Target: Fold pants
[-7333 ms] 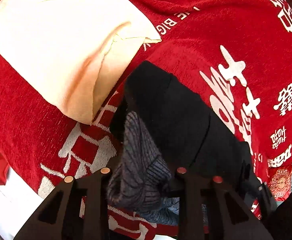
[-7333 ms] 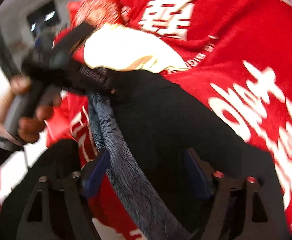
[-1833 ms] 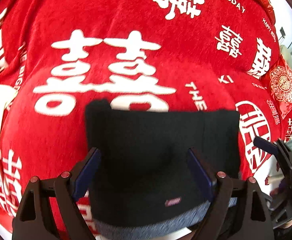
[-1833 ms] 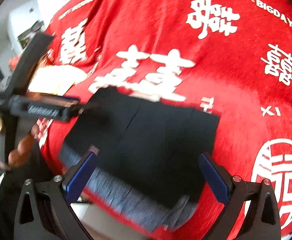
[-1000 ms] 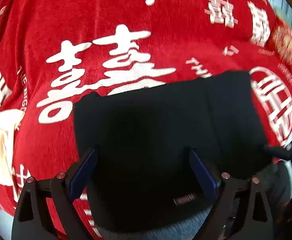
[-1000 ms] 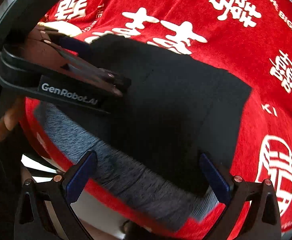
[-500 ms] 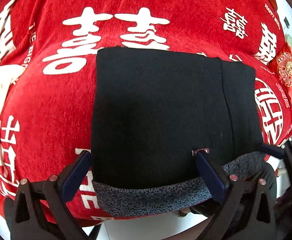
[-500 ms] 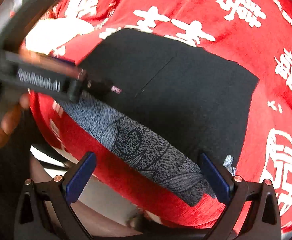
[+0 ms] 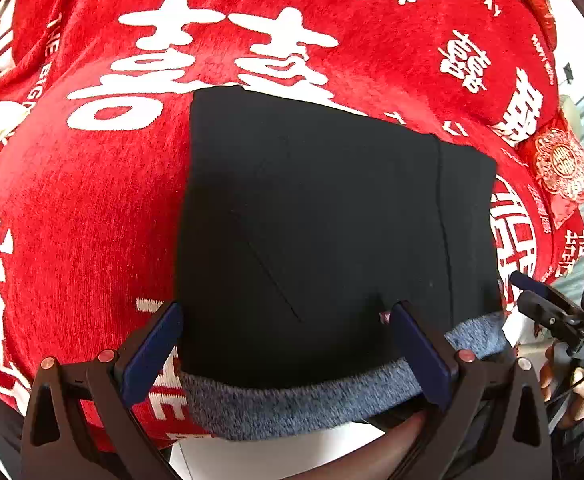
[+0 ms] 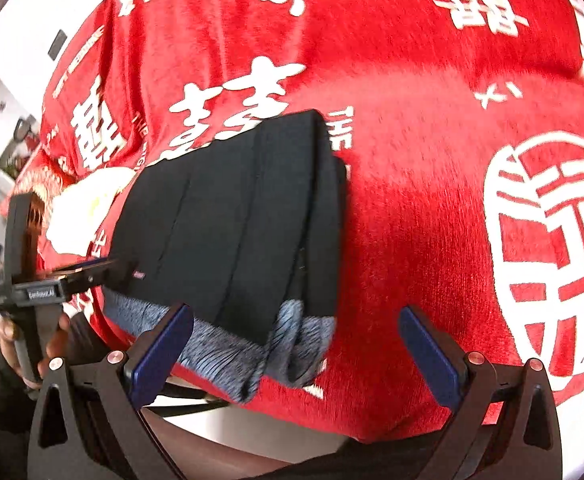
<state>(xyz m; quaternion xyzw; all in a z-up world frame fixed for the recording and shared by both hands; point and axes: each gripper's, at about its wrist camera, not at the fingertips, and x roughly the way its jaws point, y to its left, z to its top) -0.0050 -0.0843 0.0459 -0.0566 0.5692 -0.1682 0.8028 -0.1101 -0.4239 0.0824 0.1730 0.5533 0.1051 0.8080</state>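
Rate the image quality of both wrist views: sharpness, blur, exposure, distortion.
Left wrist view: sharp, with strong fisheye bowing of the red cloth; the folded black pants show almost no detail in their dark fabric; the window corner at right is blown out. Right wrist view: softer, motion blur on the cloth's white print and the pants' grey waistband; left background overexposed.

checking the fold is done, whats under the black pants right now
The folded black pants lie flat on the red printed cloth, their gray patterned lining peeking out at the near edge. Whatever the cloth covers beneath the stack cannot be seen.
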